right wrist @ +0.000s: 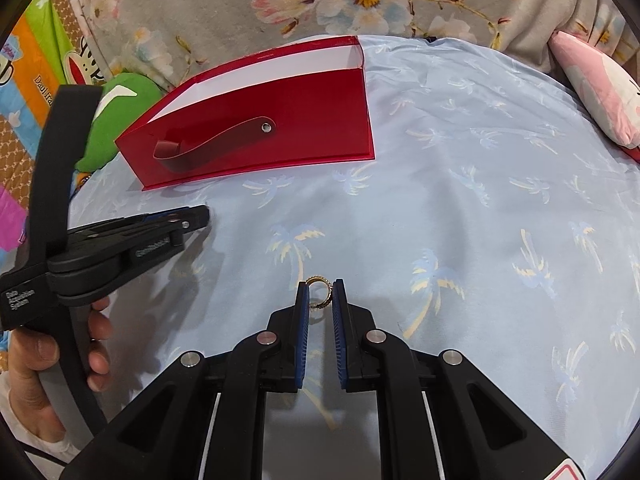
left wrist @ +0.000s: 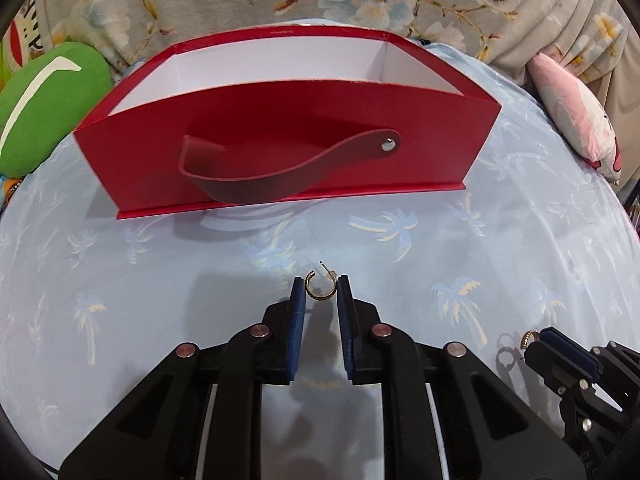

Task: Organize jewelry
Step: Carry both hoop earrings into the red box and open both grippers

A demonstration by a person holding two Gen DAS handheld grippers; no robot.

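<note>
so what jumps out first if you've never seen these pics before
The open red box with its looped strap stands out, sitting at the far side of the pale blue palm-print cloth. Nearer, each gripper pinches a small gold hoop earring: the left gripper has one earring between its jaws, and the right gripper has the other earring.

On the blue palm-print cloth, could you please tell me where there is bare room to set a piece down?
The blue cloth is bare right of the red box, up to the pink cushion. The strip between the box and the earring is free too. It is crowded at the left hand-held gripper.
</note>
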